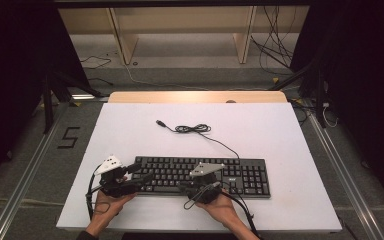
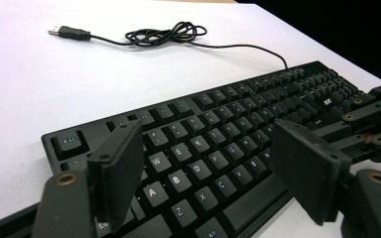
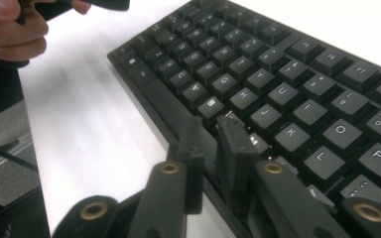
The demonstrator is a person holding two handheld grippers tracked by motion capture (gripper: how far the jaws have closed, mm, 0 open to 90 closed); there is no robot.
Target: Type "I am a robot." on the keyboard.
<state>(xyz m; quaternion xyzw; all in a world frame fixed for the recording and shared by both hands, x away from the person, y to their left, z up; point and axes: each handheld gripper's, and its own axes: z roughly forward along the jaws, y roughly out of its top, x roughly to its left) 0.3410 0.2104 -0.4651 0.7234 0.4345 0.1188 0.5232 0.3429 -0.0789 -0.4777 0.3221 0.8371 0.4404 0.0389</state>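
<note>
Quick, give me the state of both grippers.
Left gripper: open, fingers spread above the keyboard, holding nothing.
Right gripper: shut, holding nothing, tips at the keyboard's front edge.

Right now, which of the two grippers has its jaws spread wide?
The left gripper, over the keyboard's letter keys at its left end. The right gripper has its jaws nearly together.

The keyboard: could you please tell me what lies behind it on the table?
Behind the keyboard its black cable lies loosely coiled on the white table, ending in a free USB plug. Nothing there is covered.

Matt black plastic keyboard point(image 1: 200, 175) on smooth white table point(image 1: 260, 125)
</note>
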